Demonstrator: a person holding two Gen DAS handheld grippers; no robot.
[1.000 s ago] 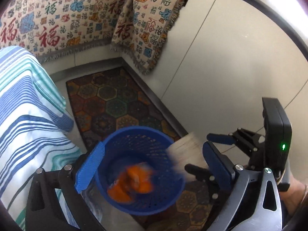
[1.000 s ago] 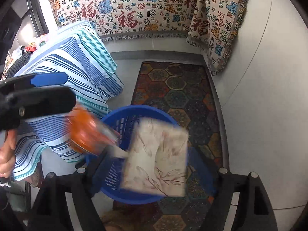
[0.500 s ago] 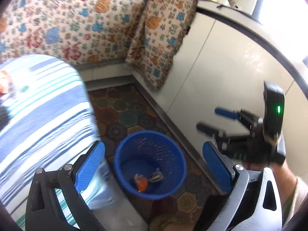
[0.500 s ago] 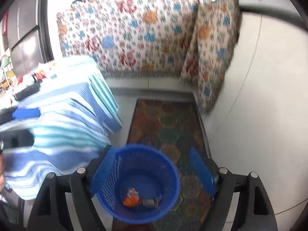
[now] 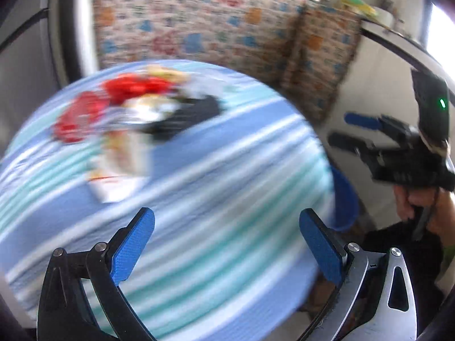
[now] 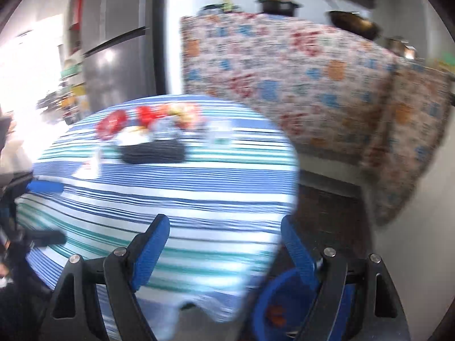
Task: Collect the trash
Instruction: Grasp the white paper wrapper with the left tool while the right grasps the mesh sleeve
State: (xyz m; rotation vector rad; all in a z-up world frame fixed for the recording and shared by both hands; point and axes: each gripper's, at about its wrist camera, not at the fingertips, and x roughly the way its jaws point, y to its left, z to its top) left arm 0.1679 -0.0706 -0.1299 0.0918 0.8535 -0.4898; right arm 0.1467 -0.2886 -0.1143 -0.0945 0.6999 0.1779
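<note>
Both views are blurred by motion. My left gripper (image 5: 227, 244) is open and empty above the near part of a round table with a blue and green striped cloth (image 5: 216, 187). My right gripper (image 6: 224, 244) is open and empty at the table's near right edge; it also shows in the left wrist view (image 5: 352, 130). A blue trash basket (image 6: 273, 304) with orange scraps inside stands on the floor below it, and its rim shows in the left wrist view (image 5: 345, 199). Red packets (image 5: 93, 108), a white wrapper (image 5: 113, 182) and a black basket (image 6: 153, 150) lie at the table's far side.
A patterned blanket (image 6: 298, 71) hangs over the counter behind the table, with pots (image 6: 355, 22) on top. A grey fridge (image 6: 119, 56) stands at the back left. A dark patterned rug (image 6: 330, 213) lies on the floor beside white cabinet fronts (image 5: 378, 91).
The trash dropped into the blue basket. Both grippers, open and empty, have swung up and left from over the basket to over the striped table.
</note>
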